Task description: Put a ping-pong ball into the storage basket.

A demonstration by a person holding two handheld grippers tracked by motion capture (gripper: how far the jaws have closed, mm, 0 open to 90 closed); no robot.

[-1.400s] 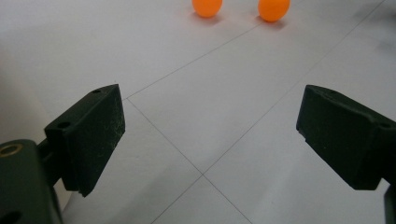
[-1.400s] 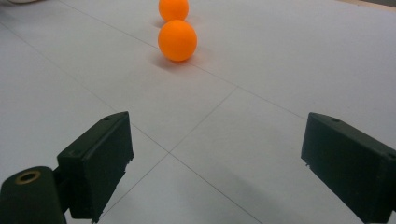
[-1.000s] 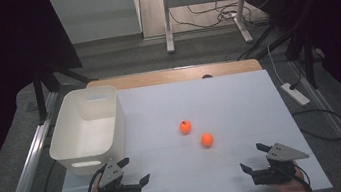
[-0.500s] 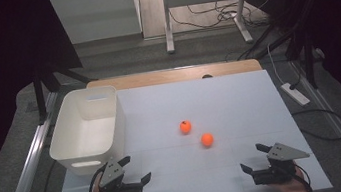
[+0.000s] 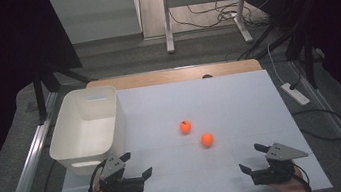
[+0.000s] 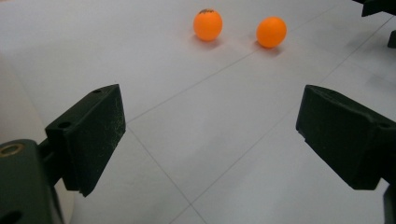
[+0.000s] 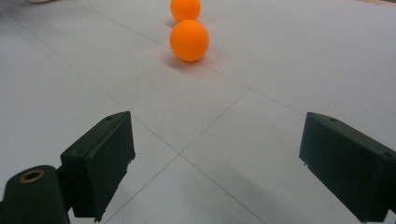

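Two orange balls lie on the white table: one (image 5: 185,126) near the middle with a dark mark on top, another (image 5: 207,139) just right of it and nearer me. In the left gripper view the marked ball (image 6: 208,24) and the plain ball (image 6: 271,32) sit far ahead. The right gripper view has the plain ball (image 7: 188,40) closer and the other ball (image 7: 185,9) behind it. My left gripper (image 5: 135,165) rests at the front left, open and empty. At the front right my right gripper (image 5: 253,158) is open too, with nothing in it.
A white plastic bin (image 5: 87,129) stands at the table's left side, just beyond my left gripper. A wooden strip (image 5: 175,75) runs along the far edge. A power strip (image 5: 295,93) and cables lie on the floor to the right.
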